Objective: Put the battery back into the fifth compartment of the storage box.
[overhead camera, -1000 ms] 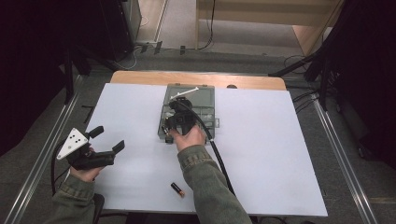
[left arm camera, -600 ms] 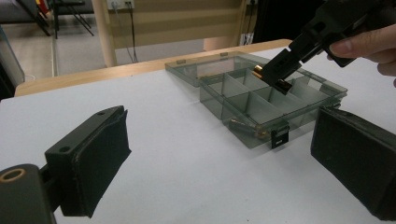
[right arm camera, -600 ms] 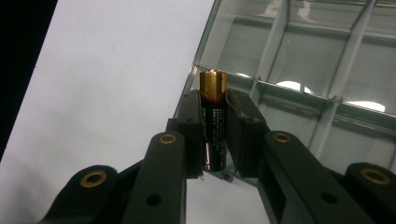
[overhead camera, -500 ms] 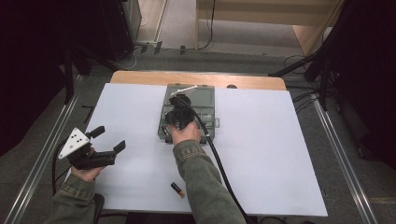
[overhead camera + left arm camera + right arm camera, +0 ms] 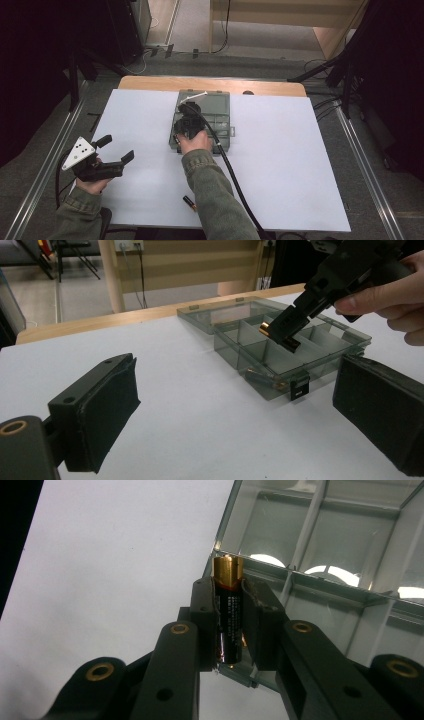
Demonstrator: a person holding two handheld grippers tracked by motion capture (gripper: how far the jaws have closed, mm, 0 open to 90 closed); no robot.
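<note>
White table (image 5: 300, 165): right gripper (image 5: 229, 597), lowered, clamps battery (image 5: 228, 615) over organizer box (image 5: 220, 107); release probably next. Left gripper (image 5: 116, 150) wide, idle at 8 o'clock; spare battery (image 5: 189, 202) at 6

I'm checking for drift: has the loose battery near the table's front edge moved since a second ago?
No. The loose battery lies at the same spot by the front edge of the white table, beside the person's right sleeve.

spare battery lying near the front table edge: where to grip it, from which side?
Grip the loose battery across the middle of its round body, coming straight down from above. It lies flat on the white table with open surface around it, so the jaws can straddle it crosswise. The open left gripper looks the freer choice; the right gripper is shut on another battery over the compartment box.
</note>
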